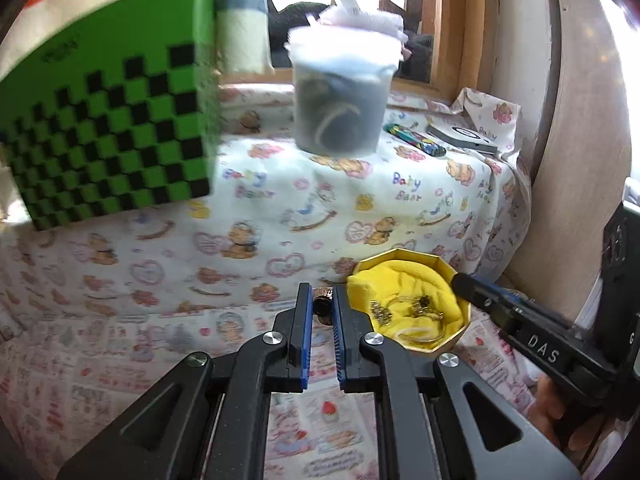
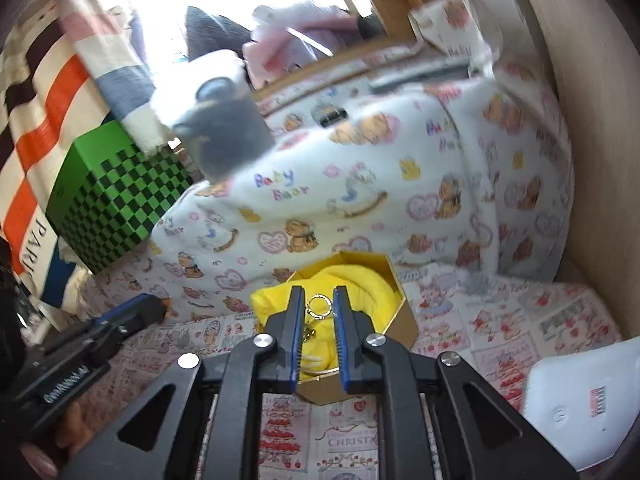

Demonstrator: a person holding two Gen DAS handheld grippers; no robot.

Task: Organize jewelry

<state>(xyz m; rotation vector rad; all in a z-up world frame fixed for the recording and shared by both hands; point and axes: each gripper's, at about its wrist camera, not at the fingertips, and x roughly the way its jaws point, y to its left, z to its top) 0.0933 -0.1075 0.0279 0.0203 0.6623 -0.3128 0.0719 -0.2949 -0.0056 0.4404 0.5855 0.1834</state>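
Note:
A gold many-sided box (image 1: 440, 268) lined with yellow cloth sits on the patterned cloth and holds several small gold pieces (image 1: 424, 306). My left gripper (image 1: 322, 300) is just left of the box, shut on a small dark, coppery piece (image 1: 323, 306). My right gripper (image 2: 318, 300) hangs over the same box (image 2: 404, 332), shut on a gold hoop earring (image 2: 319, 306) whose charm dangles below. The right gripper (image 1: 464, 280) also shows reaching over the box's right rim. The left gripper (image 2: 160, 306) shows to the left of the box.
A green chequered box (image 1: 108, 120) stands at the left, and a lidded translucent tub (image 1: 340, 100) stands on the raised, cloth-covered surface behind. A colourful item (image 1: 416, 140) and a flat white device (image 1: 464, 136) lie farther back. A wooden panel (image 2: 592, 120) closes the right side. A white object (image 2: 580, 400) lies near right.

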